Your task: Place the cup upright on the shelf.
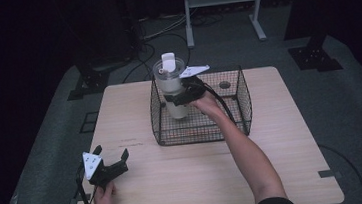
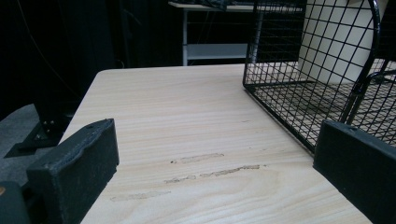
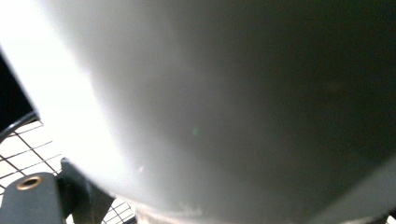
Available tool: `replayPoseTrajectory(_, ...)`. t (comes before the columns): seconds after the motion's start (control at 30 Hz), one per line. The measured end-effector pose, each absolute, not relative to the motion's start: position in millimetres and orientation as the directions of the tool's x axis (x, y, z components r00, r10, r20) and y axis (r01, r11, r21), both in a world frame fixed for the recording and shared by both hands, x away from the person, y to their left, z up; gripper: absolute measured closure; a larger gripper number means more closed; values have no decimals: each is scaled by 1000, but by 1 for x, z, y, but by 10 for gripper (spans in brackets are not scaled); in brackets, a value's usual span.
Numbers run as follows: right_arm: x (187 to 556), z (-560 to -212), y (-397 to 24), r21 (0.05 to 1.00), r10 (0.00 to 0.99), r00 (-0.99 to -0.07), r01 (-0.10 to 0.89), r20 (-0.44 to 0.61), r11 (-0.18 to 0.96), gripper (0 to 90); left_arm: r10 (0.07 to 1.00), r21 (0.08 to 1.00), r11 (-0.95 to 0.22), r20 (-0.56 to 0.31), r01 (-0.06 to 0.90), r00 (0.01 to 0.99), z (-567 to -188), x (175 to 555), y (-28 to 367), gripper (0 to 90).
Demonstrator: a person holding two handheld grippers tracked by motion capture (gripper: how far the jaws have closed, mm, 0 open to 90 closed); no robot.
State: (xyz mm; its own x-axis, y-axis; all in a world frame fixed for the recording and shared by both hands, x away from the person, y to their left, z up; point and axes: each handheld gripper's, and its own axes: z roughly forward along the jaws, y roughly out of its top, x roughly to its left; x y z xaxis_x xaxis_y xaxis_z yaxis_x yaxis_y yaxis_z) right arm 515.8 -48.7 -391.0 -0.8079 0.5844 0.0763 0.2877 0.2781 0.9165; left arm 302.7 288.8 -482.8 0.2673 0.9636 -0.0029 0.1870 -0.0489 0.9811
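— Where's the tumbler?

— The white tumbler (image 1: pixel 173 90) stands upright inside the black wire basket (image 1: pixel 234 102), at its left end, its clear lid and white spout rising above the rim. The basket sits at the far middle of the wooden table (image 1: pixel 286 172).

— And the right gripper?

— The right gripper (image 1: pixel 181 98) reaches in over the basket's top from the right, its jaws clamped on the tumbler's middle, one on each side of the body. In the right gripper view the pale wall of the tumbler (image 3: pixel 210 102) sits hard against the camera (too close to make out the jaws there).

— The left?

— The left gripper (image 1: pixel 110 156) rests low at the table's near left corner, jaws spread wide with bare wood between them, well apart from the basket (image 2: pixel 299 88). Its view shows the tumbler (image 2: pixel 336 42) through the mesh.
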Motion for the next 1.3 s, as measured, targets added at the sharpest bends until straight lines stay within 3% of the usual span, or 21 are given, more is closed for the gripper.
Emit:
replayPoseTrajectory(0.8,523,-418,-40,868,533,-845,293,38,402,94,963,982,-43,-8,182,269,-483,303,289,0)
replayPoseTrajectory(1.3,526,-422,-59,873,523,-852,273,24,404,87,963,982,-49,-3,184,271,-483,302,289,0)
